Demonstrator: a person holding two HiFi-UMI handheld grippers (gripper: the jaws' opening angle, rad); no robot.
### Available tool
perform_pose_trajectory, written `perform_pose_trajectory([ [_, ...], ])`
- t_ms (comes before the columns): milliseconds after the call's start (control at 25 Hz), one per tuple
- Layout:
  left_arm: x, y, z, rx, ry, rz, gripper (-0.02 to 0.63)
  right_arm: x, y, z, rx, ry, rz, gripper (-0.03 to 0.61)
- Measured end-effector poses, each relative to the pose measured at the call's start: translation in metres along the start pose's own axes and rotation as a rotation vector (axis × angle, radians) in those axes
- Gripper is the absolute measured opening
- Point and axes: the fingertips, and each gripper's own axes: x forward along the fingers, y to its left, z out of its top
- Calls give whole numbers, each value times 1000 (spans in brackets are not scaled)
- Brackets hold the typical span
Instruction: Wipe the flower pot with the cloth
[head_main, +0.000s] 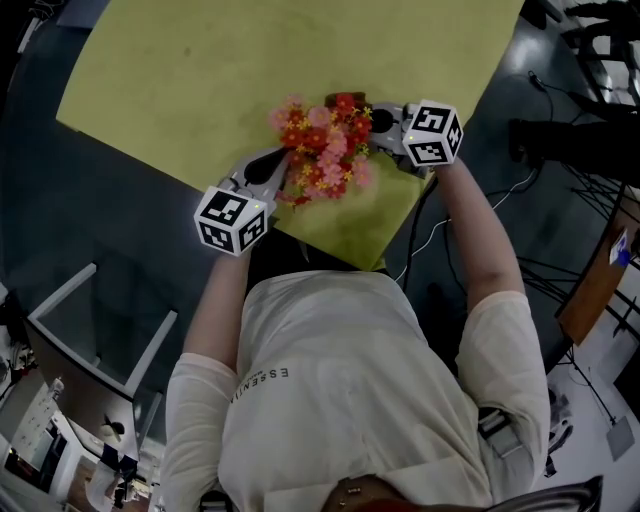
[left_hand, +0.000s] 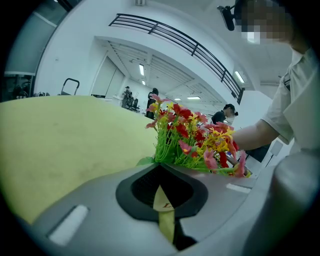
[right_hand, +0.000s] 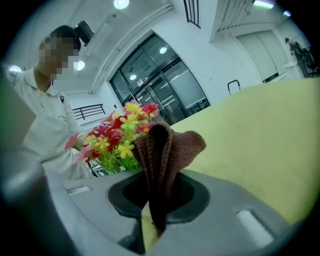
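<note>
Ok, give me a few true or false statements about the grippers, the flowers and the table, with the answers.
The right gripper is clamped on a brown cloth. True.
The left gripper has its jaws wide open. False: they are together, with nothing seen between them.
The flowers are blue and white. False: they are red, pink and yellow.
The table is yellow-green. True.
In the head view, the flowers stand between the two grippers. True.

Brown cloth (right_hand: 167, 150), red, pink and yellow flowers (head_main: 325, 150), green stems (left_hand: 167, 147), yellow-green table (head_main: 250, 70)
</note>
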Motion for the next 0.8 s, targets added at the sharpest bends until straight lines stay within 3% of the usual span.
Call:
perform_pose_trajectory([
  [360, 0, 0, -1, 6, -16, -7, 12, -28, 22, -30, 22, -50, -150, 49],
  [600, 0, 0, -2, 26, 19, -43, 12, -34, 39, -46, -30, -24, -274, 49],
  [680, -2, 0, 0, 49, 30, -56, 12, -39, 40, -48, -44, -28, -360, 49],
  [800, -8, 9, 18, 83, -2, -76, 12, -51, 34, -47, -66, -33, -579, 49],
])
